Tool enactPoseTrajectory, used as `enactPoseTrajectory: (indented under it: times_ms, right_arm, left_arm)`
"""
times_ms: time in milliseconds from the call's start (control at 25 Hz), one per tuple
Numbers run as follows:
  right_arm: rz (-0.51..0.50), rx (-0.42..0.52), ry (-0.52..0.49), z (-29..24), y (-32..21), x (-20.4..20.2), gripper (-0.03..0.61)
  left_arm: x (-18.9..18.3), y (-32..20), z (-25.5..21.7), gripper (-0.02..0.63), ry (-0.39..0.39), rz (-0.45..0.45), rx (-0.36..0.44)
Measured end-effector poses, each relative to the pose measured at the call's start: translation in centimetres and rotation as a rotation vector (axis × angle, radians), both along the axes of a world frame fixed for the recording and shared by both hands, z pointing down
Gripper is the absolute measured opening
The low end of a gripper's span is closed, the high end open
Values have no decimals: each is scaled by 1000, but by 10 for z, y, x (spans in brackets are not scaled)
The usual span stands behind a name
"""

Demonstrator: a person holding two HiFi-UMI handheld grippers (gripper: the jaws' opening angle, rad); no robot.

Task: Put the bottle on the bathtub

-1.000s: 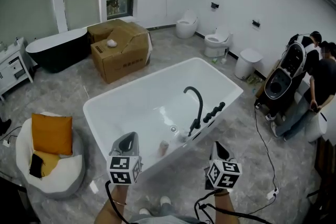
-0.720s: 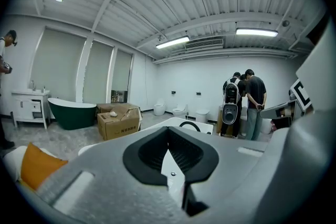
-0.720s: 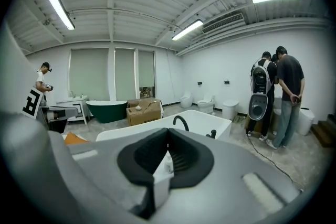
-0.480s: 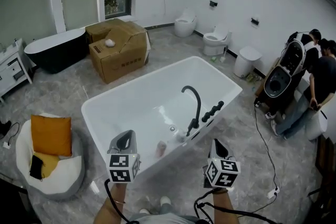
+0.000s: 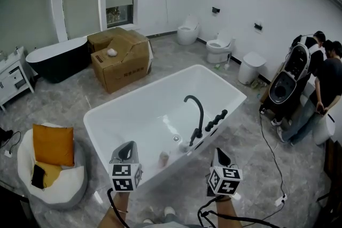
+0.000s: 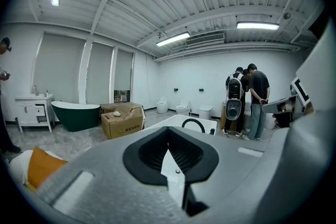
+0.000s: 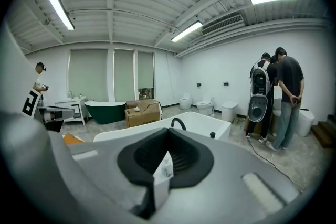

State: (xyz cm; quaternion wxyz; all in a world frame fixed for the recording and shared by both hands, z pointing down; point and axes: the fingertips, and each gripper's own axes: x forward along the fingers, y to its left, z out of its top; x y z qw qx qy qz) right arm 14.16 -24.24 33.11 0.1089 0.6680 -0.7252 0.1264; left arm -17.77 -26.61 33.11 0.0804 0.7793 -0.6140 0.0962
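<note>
The white bathtub [image 5: 107,115] fills the middle of the head view, with a black arched faucet [image 5: 195,115] on its right rim. A small pale bottle [image 5: 164,158] stands inside the tub close to the near wall. It also shows as a small bottle [image 7: 167,166] in the right gripper view, low in the slit between the pads. My left gripper [image 5: 126,147] hovers at the near rim just left of the bottle, shut and empty. My right gripper [image 5: 219,154] is outside the rim to its right, shut too, with nothing in it.
Cardboard boxes [image 5: 120,56] and a dark tub [image 5: 56,59] stand at the back left. Toilets [image 5: 219,45] line the far wall. People [image 5: 320,88] stand at the right with a machine. A beanbag with an orange cushion [image 5: 52,146] sits at the left, and a cable [image 5: 270,152] runs across the floor.
The head view has tilted slightly, so everything sits a bit lower in the frame. Both grippers stay near the tub's near rim, shut as before.
</note>
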Motion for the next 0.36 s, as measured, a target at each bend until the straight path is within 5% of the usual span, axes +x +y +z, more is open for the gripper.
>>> enactPoseTrajectory:
  times_ms: [360]
  right_arm:
    - [-8, 14, -5, -4, -1, 1, 2]
  left_arm:
    - [4, 4, 1, 8, -5, 0, -9]
